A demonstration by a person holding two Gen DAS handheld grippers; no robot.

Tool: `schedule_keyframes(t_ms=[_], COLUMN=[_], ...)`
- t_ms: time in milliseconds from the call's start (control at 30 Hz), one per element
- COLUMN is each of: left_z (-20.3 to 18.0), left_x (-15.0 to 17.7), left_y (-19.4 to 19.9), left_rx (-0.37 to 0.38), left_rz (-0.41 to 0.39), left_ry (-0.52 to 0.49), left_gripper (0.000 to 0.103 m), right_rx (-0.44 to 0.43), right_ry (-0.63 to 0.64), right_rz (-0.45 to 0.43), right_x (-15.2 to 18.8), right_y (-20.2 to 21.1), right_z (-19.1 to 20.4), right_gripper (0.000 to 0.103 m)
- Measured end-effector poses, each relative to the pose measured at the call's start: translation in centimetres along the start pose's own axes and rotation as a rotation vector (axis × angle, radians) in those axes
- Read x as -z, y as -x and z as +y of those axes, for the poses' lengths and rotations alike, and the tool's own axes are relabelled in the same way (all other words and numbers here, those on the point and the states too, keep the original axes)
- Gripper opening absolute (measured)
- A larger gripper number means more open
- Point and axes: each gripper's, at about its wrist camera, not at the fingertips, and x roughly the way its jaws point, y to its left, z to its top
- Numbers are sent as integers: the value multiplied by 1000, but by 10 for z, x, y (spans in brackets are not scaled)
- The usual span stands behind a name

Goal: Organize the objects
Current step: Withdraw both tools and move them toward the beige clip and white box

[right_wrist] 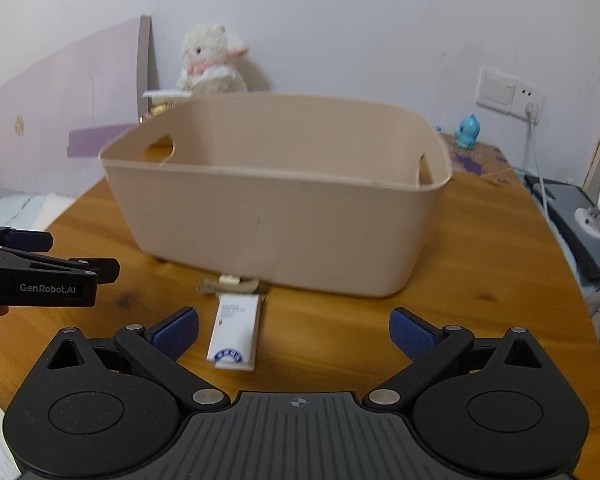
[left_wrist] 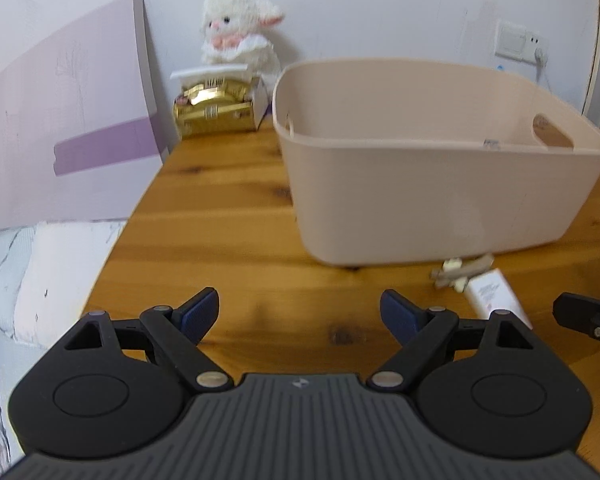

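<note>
Wooden table (right_wrist: 340, 332) fills both views, and I see my two tongs standing wide with nothing between the pads. In the right wrist view the right tongs (right_wrist: 294, 334) sit at the bottom centre, blue pads well apart. A white tube (right_wrist: 235, 332) lies flat on the wood just inside the left pad, nearer that pad than the right one, and not touching either. Just above the tube, at its far end, a small beige clip-like piece (right_wrist: 232, 285) lies against the foot of the bin; I cannot tell what it is, as it is blurred.

In the left wrist view the left tongs (left_wrist: 300, 314) are at the bottom centre, also wide, over bare wood. The tube (left_wrist: 496, 294) is off to the lower right of that frame, outside the right pad.

A beige bin (right_wrist: 276, 216) with cut-out handles stands upright in the middle of the table beyond both tongs. What I can see of its inside is bare wall; the floor of it is hidden by the near side.

A plush lamb (left_wrist: 240, 28) sits at the upper left by the wall, behind a gold box (left_wrist: 216, 110).
</note>
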Motion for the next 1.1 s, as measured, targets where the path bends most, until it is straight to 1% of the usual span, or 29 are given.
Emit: schedule_keyframes(t_ms=[133,200,333,433,467,700,967,1100], left_z=[4,5,9,9,9,-2,-24,-38], left_x=[11,13,18,18,17,14,9,5], left_y=[-10,-14,-19,-22,-23,-30,-36,-36], left_rx=[-4,-4,-17,-13,-14,0,35,70], left_rz=[28,40,46,55,57,64,64,53], left_ry=[7,12,21,25,24,16,5,18], left_gripper=[89,89,89,89,89,89,89,89], right_rx=[-9,-7,-12,10,24,72,106,77], right_ry=[-10,-21,-41,-30,-24,-59,-92,-105], right_rz=[26,54,84,87,88,79,71,65], right_x=[6,8,10,10,10,10,12,13], right_y=[-20,-33,-48,-54,-56,-61,-58,-56], right_z=[6,8,9,11,11,-5,-30,-43], right_gripper=[103,103,101,99,96,90,87,87])
